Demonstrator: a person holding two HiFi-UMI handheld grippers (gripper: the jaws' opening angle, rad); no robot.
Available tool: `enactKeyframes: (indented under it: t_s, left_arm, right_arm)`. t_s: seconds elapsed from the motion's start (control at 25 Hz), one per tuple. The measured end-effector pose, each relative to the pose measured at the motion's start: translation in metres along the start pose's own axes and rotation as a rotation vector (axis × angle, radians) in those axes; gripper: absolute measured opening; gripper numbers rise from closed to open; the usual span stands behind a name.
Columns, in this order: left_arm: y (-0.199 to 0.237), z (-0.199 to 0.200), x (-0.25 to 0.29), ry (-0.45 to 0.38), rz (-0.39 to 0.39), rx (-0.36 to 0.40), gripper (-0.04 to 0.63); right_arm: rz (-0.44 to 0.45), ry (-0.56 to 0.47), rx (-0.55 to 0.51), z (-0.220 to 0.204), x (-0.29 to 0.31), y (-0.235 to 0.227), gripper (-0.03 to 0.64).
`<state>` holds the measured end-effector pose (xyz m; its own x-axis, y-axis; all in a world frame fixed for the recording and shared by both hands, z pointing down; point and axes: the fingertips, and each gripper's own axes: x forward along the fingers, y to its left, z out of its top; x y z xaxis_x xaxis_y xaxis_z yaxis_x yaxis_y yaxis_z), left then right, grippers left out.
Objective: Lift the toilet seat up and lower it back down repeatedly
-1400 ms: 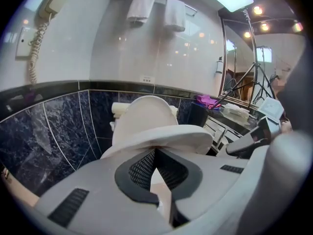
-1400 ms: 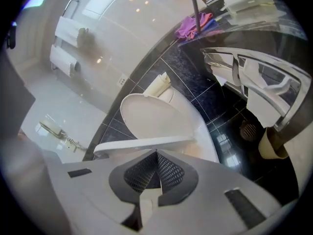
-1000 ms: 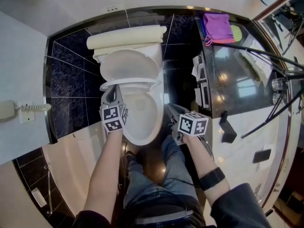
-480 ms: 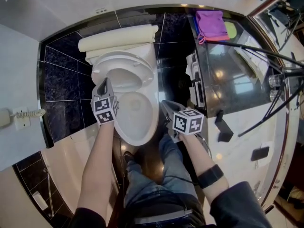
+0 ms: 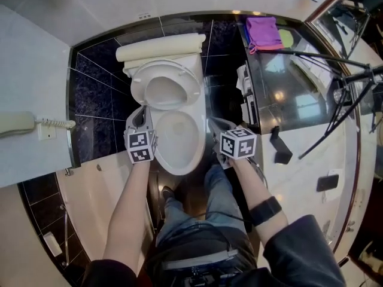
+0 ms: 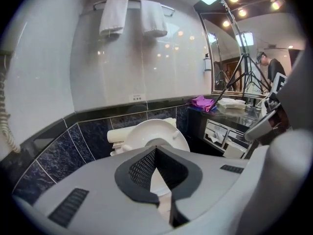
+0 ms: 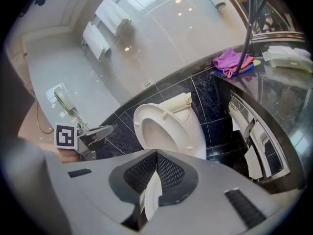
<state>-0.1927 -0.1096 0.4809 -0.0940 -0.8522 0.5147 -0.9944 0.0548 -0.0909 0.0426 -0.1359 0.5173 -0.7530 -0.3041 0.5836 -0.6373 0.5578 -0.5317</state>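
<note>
Toilet seat point(image 5: 164, 69) white, upright, ring-shaped

The raised toilet seat point(image 5: 139, 88) stands behind the bowl point(image 5: 164, 160), the counter point(image 5: 299, 118) right of both.

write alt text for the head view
Top-down view of a white toilet seat raised upright behind its open bowl. A person holds the left gripper beside the bowl's left rim and the right gripper off to its right. A purple cloth lies on the dark counter.
</note>
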Motion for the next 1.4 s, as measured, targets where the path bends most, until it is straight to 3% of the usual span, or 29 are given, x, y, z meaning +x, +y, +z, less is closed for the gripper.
enactKeyframes:
  t_s: [0.24, 0.48, 0.64, 0.84, 1.16, 1.4]
  left_arm:
    - [-0.006, 0.005, -0.085, -0.023, -0.041, -0.003, 0.0]
    - [0.013, 0.009, -0.152, -0.06, -0.034, -0.008, 0.0]
    - [0.027, 0.004, -0.19, -0.059, -0.03, -0.058, 0.0]
    - [0.029, 0.013, -0.224, -0.099, -0.064, -0.061, 0.0]
    - [0.027, -0.005, -0.251, -0.092, -0.075, -0.062, 0.0]
    - [0.025, -0.005, -0.259, -0.1, -0.071, -0.055, 0.0]
  right_arm:
    - [-0.057, -0.033, -0.134, 0.003, -0.044, 0.04, 0.015]
    - [-0.109, -0.094, -0.195, 0.013, -0.083, 0.069, 0.015]
    - [-0.145, -0.118, -0.233, 0.009, -0.107, 0.088, 0.015]
    - [-0.176, -0.164, -0.245, 0.011, -0.128, 0.11, 0.014]
    - [-0.254, -0.156, -0.322, -0.014, -0.148, 0.118, 0.012]
    - [-0.247, -0.153, -0.33, -0.017, -0.153, 0.12, 0.012]
